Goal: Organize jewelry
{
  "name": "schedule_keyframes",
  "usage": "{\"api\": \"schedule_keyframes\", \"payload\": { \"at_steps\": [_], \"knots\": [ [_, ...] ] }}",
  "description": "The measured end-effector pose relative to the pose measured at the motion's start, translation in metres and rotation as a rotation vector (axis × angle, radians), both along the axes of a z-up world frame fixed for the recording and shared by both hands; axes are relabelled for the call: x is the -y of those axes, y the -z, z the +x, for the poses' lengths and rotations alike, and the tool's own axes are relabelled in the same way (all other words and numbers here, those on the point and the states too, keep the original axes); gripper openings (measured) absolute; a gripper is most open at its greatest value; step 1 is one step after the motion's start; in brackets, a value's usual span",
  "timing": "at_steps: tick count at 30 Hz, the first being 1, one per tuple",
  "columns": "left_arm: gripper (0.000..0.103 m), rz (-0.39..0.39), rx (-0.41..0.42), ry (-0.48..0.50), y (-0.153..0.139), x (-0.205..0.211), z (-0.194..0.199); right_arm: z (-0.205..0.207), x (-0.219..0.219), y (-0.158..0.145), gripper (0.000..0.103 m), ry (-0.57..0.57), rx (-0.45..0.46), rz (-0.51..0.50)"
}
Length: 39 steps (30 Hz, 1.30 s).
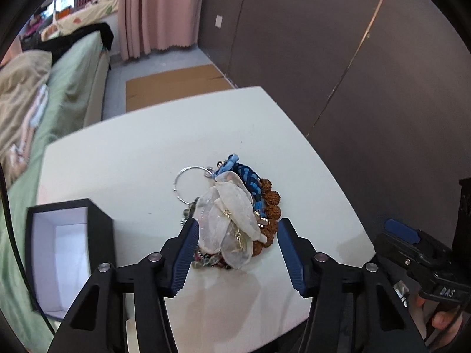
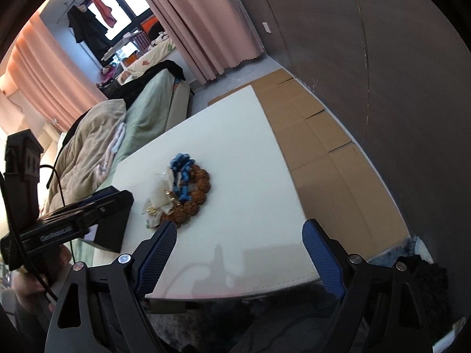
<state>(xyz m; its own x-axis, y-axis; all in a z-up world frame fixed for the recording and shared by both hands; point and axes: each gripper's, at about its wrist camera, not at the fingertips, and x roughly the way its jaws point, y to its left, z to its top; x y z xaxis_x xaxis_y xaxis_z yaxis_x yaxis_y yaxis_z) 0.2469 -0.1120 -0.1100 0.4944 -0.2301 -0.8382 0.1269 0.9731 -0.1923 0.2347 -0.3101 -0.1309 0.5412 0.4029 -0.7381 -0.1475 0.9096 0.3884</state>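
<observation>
Straddling the jewelry pile point(image 1: 232, 214) on the desk point(image 1: 132, 176): left hand-held gripper point(image 1: 237, 245) half-open, holding nothing; right hand-held gripper point(image 2: 240, 254) wide open, empty, farther back.

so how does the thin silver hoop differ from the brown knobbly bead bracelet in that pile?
The thin silver hoop is a bare wire ring; the brown knobbly bead bracelet is a chunky ring of rough beads. The hoop lies at the pile's far-left edge, mostly uncovered; the bracelet sits on the right, partly under the white sheer flower piece. Both lie flat on the white table.
</observation>
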Motion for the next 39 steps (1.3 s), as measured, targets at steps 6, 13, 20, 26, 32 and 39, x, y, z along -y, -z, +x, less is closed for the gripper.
{"api": "schedule_keyframes", "payload": {
  "at_steps": [6,13,20,26,32,39],
  "knots": [
    [0.046,0.009,-0.014,-0.009,0.014,0.004,0.013,0.007,0.001,0.010,0.088,-0.001,-0.019,0.010],
    [0.005,-0.025,-0.013,-0.022,0.018,-0.006,0.016,0.015,-0.012,0.014,0.088,-0.027,-0.023,0.018],
    [0.004,-0.054,0.028,-0.029,0.002,-0.015,0.002,0.026,-0.035,0.016,0.076,-0.085,-0.019,0.039],
    [0.004,-0.081,0.075,-0.061,-0.019,-0.031,-0.010,0.039,-0.064,0.018,0.056,-0.170,-0.029,0.035],
    [0.004,-0.094,0.111,-0.107,-0.033,-0.052,-0.021,0.050,-0.098,0.020,0.040,-0.264,-0.027,-0.028],
    [0.004,-0.107,0.134,-0.157,-0.038,-0.076,-0.036,0.060,-0.120,0.027,0.028,-0.299,-0.031,-0.128]
  ]
}}
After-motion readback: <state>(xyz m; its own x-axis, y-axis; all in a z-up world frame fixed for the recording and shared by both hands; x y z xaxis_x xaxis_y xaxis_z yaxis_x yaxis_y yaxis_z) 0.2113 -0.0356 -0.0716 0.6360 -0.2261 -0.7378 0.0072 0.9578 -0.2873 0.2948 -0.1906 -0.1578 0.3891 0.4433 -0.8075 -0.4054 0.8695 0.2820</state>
